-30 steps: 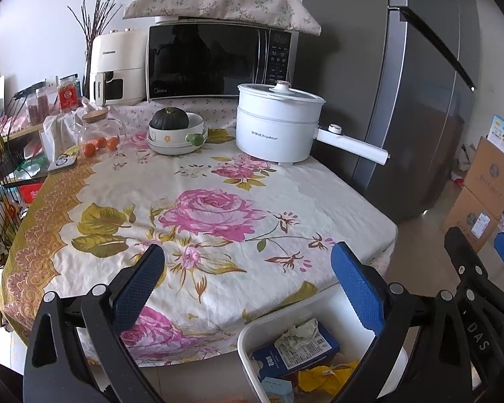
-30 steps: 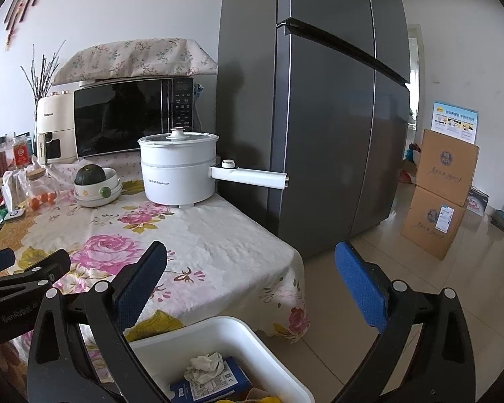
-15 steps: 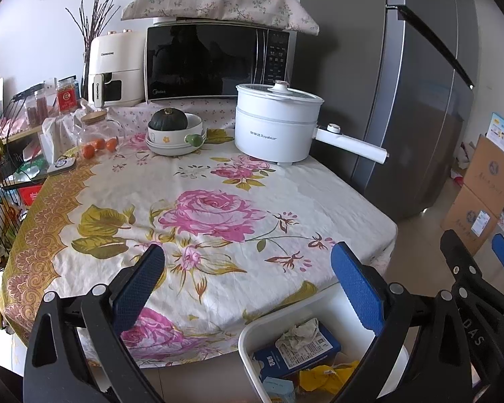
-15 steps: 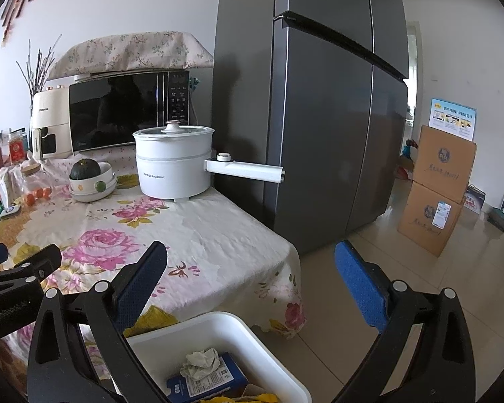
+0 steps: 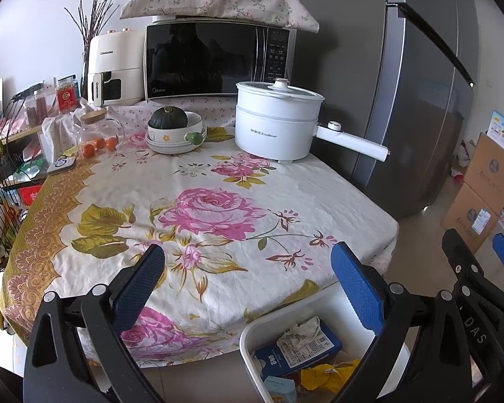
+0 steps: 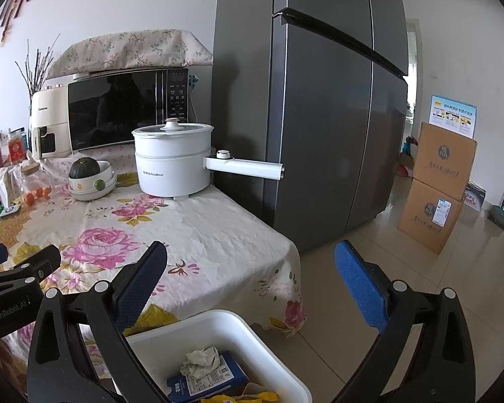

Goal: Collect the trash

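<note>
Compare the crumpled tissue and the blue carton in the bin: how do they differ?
The tissue is white, crumpled and shapeless; the carton is blue, flat-sided and boxy with a white printed label. The tissue is the smaller of the two and rests on top of the carton, which lies on its side beneath it. Both sit inside the white bin, already collected.

A table draped in a rose-print cloth carries a white electric pot at 1 o'clock, its handle pointing toward a tall grey refrigerator. Just beside the pot, at 12 o'clock, a dark green squash rests in stacked bowls. Behind stand a cloth-topped microwave and a cream air fryer. Two stacked cardboard boxes sit on the floor at 3 o'clock.
</note>
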